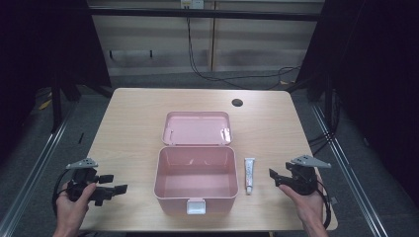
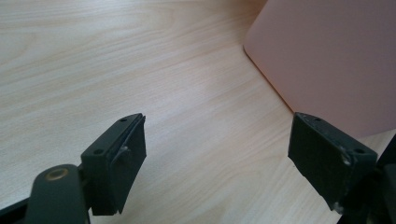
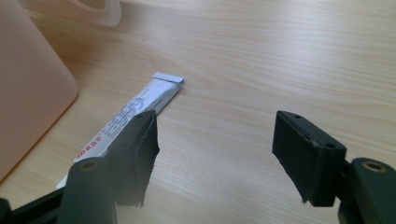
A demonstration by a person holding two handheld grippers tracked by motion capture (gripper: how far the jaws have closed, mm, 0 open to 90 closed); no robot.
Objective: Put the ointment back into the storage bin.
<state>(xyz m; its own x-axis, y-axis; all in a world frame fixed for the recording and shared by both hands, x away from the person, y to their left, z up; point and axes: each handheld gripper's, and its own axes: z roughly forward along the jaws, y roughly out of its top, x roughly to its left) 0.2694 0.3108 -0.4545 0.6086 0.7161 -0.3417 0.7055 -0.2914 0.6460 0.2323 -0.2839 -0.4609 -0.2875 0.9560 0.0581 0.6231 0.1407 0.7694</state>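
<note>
The right gripper (image 1: 279,178), jaws apart and empty, sits just at 3 o'clock of the tube (image 1: 249,175) lying beside the open pink box (image 1: 196,180); it should ideally straddle the tube's middle squarely before closing.

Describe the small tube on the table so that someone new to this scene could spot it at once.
Start at the open pink box in the middle of the wooden table. Just off its right wall, between it and the right claw, lies the tube, flat and lengthwise. It is the one slim white thing there, printed with small text.
</note>
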